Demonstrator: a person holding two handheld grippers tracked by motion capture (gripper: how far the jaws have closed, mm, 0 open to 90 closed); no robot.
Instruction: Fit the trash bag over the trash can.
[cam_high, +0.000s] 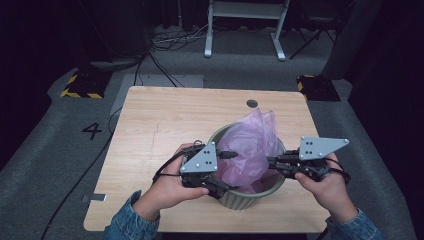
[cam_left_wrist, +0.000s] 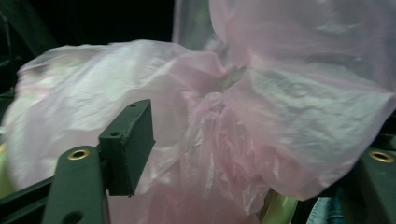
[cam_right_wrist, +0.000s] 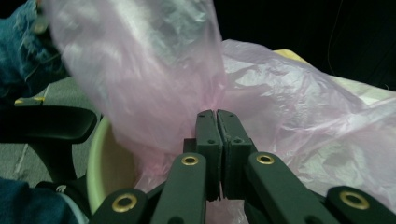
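The pink bag (cam_high: 252, 147), centre frame in the green bin (cam_high: 250, 196), is pinched by the right gripper (cam_right_wrist: 217, 114); the wide-open left gripper (cam_high: 223, 189) should be closed on the near edge and drawn over the rim

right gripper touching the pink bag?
Touching. In the right gripper view the right gripper has its jaws pressed together with the pink plastic bag gathered to a pinch right at their tips, above the green bin.

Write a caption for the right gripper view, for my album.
Right gripper, jaws shut on a fold of the pink plastic bag billowing over a pale green bin.
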